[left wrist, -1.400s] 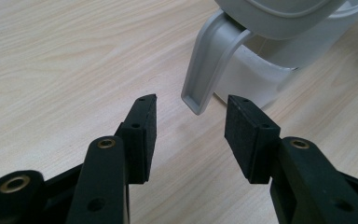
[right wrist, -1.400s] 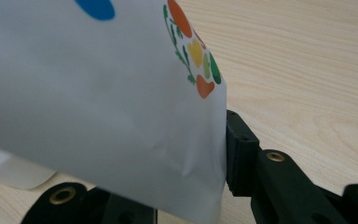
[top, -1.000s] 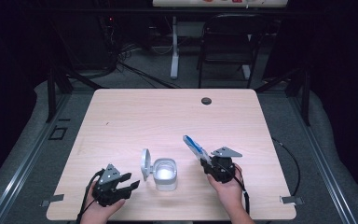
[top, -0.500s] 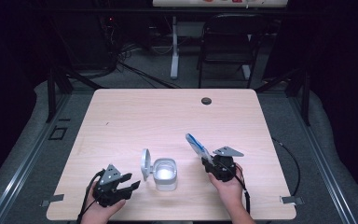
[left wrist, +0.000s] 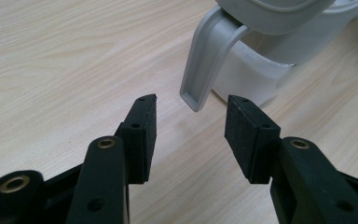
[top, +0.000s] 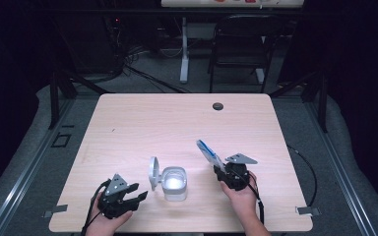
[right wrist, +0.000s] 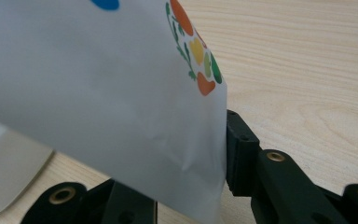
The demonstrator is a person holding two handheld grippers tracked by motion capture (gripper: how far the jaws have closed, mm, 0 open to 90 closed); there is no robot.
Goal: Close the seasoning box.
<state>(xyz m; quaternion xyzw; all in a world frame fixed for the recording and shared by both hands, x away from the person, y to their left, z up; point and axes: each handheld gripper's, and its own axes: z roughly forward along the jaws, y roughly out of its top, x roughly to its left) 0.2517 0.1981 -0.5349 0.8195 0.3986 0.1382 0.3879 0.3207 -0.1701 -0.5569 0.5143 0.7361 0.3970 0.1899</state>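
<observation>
Fingers of the right gripper (top: 220,168) are clamped on a thin white packet (top: 207,150), held tilted above the table (top: 142,123), right of a white lidded container (top: 174,183). Left gripper (left wrist: 191,122) jaws stand apart, empty, around the container's hanging lid tab (left wrist: 204,70) without touching it. The packet is judged light, limp and slippery; a hold near its lower edge is advised. The container is judged rigid.
</observation>
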